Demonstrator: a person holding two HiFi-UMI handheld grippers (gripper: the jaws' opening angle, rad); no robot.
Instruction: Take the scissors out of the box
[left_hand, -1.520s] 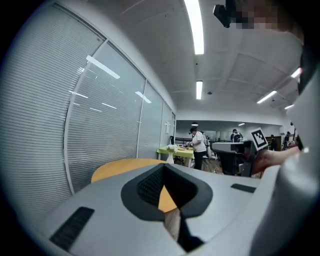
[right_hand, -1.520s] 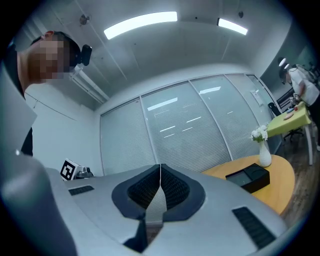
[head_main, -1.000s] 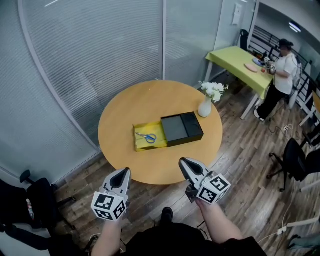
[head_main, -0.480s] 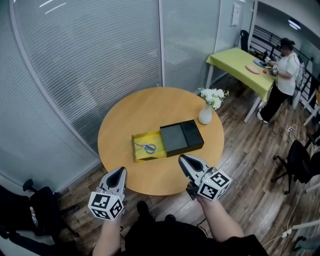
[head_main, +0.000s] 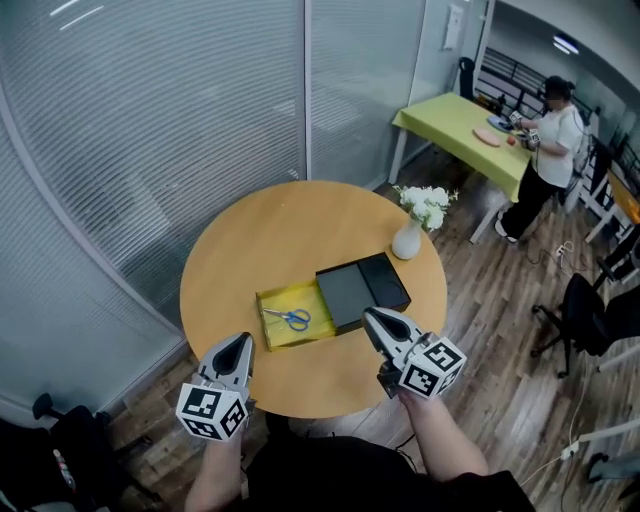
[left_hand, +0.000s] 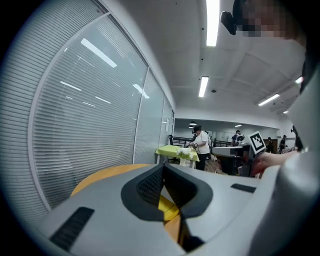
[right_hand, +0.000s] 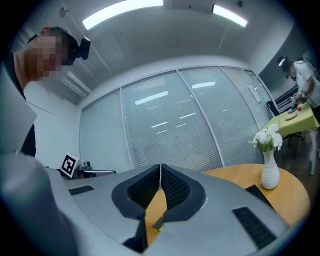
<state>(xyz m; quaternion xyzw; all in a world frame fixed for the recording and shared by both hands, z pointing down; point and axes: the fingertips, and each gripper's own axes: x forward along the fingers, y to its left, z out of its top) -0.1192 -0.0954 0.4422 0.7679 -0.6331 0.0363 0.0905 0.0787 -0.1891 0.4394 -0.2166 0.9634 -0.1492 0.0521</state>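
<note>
The scissors (head_main: 291, 318), with blue handles, lie in the yellow drawer tray (head_main: 272, 331) that is pulled out to the left of its black box sleeve (head_main: 362, 287) on the round wooden table (head_main: 260, 240). My left gripper (head_main: 241, 341) is shut and empty over the table's near edge, short of the tray. The right gripper (head_main: 371, 317) is also shut with nothing in it, beside the black sleeve's near corner. In the left gripper view the closed jaws (left_hand: 163, 167) point at the yellow tray (left_hand: 168, 209). The right gripper view shows its closed jaws (right_hand: 160, 167) over the tabletop.
A white vase with white flowers (head_main: 408, 240) stands just behind the box. Glass partition walls (head_main: 150, 130) curve round the left and back. A green table (head_main: 455, 120) with a person (head_main: 540, 150) at it is at the far right, and an office chair (head_main: 590, 315) stands at right.
Both grippers have moved forward, from in front of the table to over its near edge. The table and box now sit closer and lower in the head view.
</note>
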